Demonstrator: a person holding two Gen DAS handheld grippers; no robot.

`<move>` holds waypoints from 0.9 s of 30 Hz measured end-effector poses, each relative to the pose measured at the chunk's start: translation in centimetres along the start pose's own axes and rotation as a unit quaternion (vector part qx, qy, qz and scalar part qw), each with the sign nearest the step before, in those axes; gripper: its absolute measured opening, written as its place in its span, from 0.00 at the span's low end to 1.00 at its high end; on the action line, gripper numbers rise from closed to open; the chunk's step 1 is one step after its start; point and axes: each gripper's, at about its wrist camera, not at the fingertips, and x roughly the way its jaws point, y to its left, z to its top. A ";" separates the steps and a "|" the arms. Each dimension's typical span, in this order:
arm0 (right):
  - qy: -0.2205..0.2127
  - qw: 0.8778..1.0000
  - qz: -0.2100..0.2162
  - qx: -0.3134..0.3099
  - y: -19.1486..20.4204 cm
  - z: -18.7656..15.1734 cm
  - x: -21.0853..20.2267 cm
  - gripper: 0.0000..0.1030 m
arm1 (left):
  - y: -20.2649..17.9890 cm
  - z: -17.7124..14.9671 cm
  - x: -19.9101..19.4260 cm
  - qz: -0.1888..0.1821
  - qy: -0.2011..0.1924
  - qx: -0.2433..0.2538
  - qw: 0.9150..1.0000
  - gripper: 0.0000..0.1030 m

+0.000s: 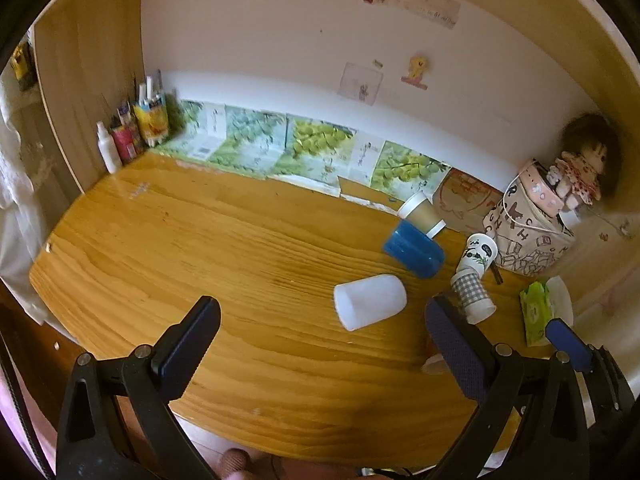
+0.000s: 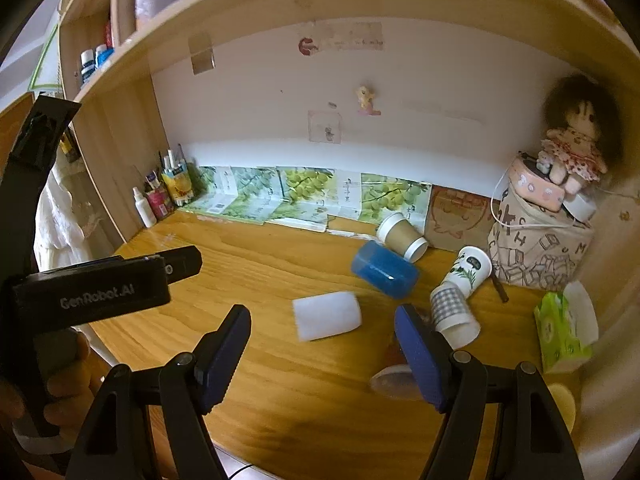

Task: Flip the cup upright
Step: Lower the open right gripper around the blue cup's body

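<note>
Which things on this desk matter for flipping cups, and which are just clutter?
For the job: white cup, blue cup, brown cup, panda cup, checked cup, all on their sides; both grippers open, right, left.

Lying about: doll, printed bag, tissue pack, bottles.

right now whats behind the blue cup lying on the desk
A brown paper cup lies on its side just behind the blue cup, near the grape posters. Whether the two touch is hidden.

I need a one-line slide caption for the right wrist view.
Open right gripper faces a white cup lying on its side on the wooden desk.
</note>
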 end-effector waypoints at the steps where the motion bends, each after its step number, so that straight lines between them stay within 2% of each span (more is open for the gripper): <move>1: 0.003 1.000 0.001 -0.004 -0.6 0.3 0.6 0.73 | -0.3 0.2 0.4 0.001 0.004 -0.005 1.000 0.99; 9: 0.019 0.999 0.013 -0.038 -4.0 2.4 5.2 0.73 | -0.8 2.1 3.7 0.015 0.032 -0.041 0.999 0.99; 15: 0.028 0.996 0.027 -0.078 -4.8 3.5 9.0 0.73 | 0.2 2.6 5.7 0.021 0.057 -0.067 0.996 0.99; 21: 0.044 0.991 0.030 -0.119 -5.1 4.4 12.9 0.73 | 0.7 2.3 7.1 0.041 0.073 -0.075 0.994 0.99; 27: 0.065 0.987 0.028 -0.142 -5.8 4.7 16.8 0.73 | 0.6 1.8 8.5 0.036 0.089 -0.074 0.993 0.99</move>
